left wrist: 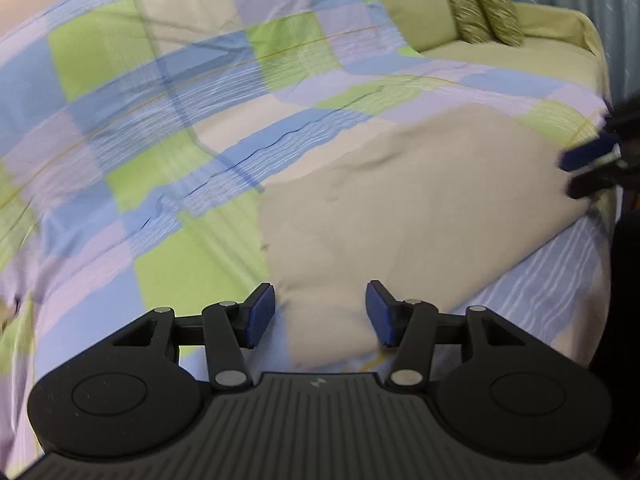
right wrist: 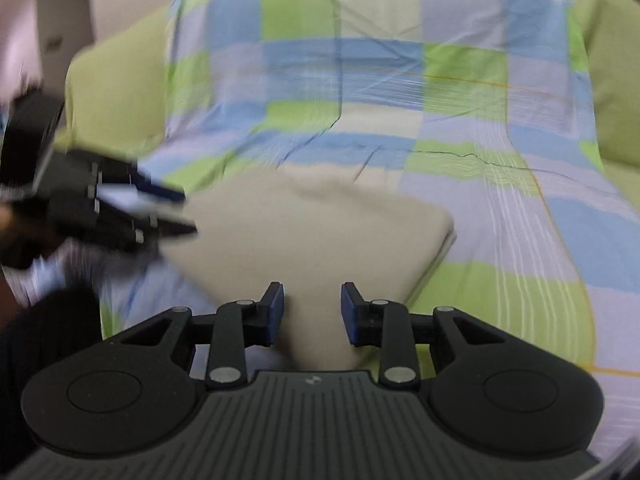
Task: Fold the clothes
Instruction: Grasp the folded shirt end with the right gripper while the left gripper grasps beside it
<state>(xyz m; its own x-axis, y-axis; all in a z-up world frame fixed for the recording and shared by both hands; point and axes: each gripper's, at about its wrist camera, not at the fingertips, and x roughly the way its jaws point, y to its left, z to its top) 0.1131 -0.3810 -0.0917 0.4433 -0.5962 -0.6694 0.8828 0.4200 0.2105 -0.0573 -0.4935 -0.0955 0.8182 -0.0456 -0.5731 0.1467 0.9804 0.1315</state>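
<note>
A folded beige garment [left wrist: 420,208] lies flat on a checked bedspread; it also shows in the right wrist view [right wrist: 304,232]. My left gripper [left wrist: 320,314] is open and empty, its blue pads just above the garment's near corner. My right gripper [right wrist: 312,314] is open and empty over the garment's near edge. In the left wrist view the right gripper [left wrist: 592,168] shows blurred at the garment's far right edge. In the right wrist view the left gripper [right wrist: 172,212] shows blurred at the garment's left edge.
The bedspread [left wrist: 160,128] in blue, green, lilac and cream squares covers a bed. A green pillow [left wrist: 408,4] and two patterned cushions [left wrist: 480,4] sit at the head. The bed's edge [left wrist: 600,220] runs at the right.
</note>
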